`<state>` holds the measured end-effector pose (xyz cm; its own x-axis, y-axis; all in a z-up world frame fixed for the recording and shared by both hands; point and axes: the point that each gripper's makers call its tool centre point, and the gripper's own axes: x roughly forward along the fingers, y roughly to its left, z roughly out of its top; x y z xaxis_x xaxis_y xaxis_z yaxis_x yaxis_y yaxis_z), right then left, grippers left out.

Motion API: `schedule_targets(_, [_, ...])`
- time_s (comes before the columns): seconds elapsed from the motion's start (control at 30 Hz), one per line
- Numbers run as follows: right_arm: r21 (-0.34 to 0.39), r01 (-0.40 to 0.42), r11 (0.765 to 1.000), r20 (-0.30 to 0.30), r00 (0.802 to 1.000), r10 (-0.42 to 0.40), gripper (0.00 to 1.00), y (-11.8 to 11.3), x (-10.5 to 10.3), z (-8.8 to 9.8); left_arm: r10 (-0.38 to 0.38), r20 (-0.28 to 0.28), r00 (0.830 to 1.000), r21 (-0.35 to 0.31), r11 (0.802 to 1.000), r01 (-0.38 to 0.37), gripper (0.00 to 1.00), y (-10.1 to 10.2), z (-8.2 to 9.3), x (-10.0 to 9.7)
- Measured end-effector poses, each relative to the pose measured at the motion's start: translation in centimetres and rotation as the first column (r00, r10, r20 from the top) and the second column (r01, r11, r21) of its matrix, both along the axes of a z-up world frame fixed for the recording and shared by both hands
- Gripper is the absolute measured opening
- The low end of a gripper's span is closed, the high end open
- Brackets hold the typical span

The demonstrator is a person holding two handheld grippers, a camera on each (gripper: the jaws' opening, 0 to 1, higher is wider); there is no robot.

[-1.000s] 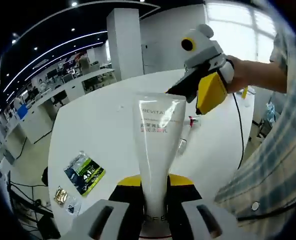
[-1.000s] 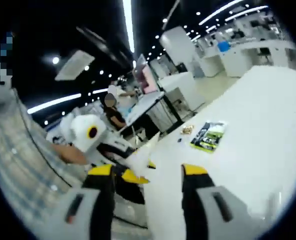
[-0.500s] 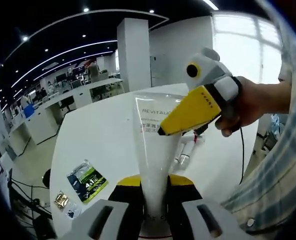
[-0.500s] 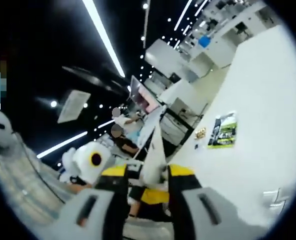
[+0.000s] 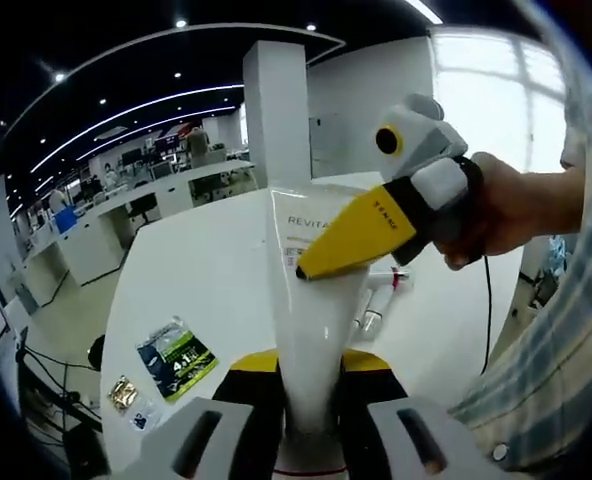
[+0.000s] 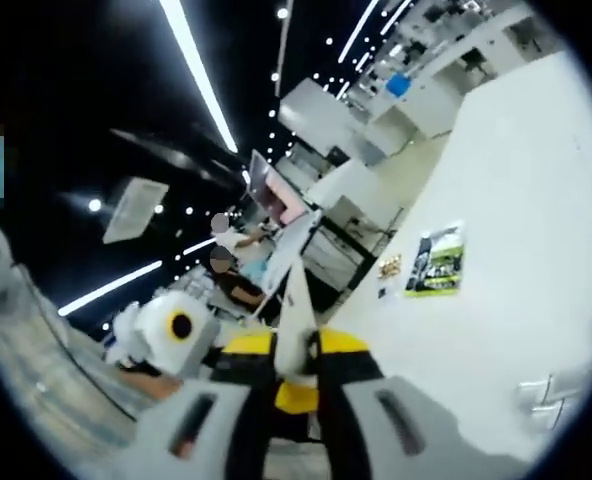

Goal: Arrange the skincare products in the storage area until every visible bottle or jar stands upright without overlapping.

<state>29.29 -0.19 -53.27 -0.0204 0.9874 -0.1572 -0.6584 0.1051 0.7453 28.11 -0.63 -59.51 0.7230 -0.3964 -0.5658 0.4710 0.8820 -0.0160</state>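
Observation:
A white squeeze tube (image 5: 313,300) marked "REVITA" stands up between the jaws of my left gripper (image 5: 311,365), which is shut on its narrow lower end. From the right of the left gripper view my right gripper (image 5: 311,265) reaches in, held by a hand (image 5: 506,205), its yellow jaws pinching the tube's wide flat upper part. In the right gripper view the tube (image 6: 296,315) shows edge-on as a thin white blade clamped in my right gripper (image 6: 296,348). Both grippers hold the tube above the white table (image 5: 206,270).
On the table lie a green and black sachet (image 5: 176,350), small gold packets (image 5: 123,392) near its edge, and a small white tube with a red mark (image 5: 376,300). The sachet (image 6: 436,262) also lies in the right gripper view. Desks and a pillar stand beyond.
My right gripper swung in from the upper right, came onto the tube's flat upper end and shut on it. The left gripper kept its hold.

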Motion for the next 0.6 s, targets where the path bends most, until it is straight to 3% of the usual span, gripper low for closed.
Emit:
schedule_targets(0.23, [-0.03, -0.056, 0.998, 0.083, 0.995, 0.058, 0.09, 0.3, -0.6, 0.2, 0.024, -0.011, 1.0, -0.053, 0.998, -0.025, 0.22, 0.0, 0.0, -0.4])
schedule_targets(0.37, [-0.038, -0.09, 0.995, 0.145, 0.985, 0.095, 0.08, 0.4, -0.9, 0.8, 0.009, 0.018, 1.0, -0.07, 0.997, -0.007, 0.26, -0.2, 0.6, -0.8])
schedule_targets(0.5, [-0.065, -0.12, 0.991, 0.203, 0.97, 0.131, 0.07, 0.4, -1.3, 0.8, -0.027, 0.036, 0.999, -0.116, 0.993, 0.031, 0.29, -0.7, 0.6, -1.3])
schedule_targets(0.6, [-0.116, -0.154, 0.981, 0.266, 0.947, 0.18, 0.07, 0.2, -1.7, 0.1, -0.034, 0.019, 0.999, -0.136, 0.99, 0.036, 0.29, -0.7, 0.2, -2.1])
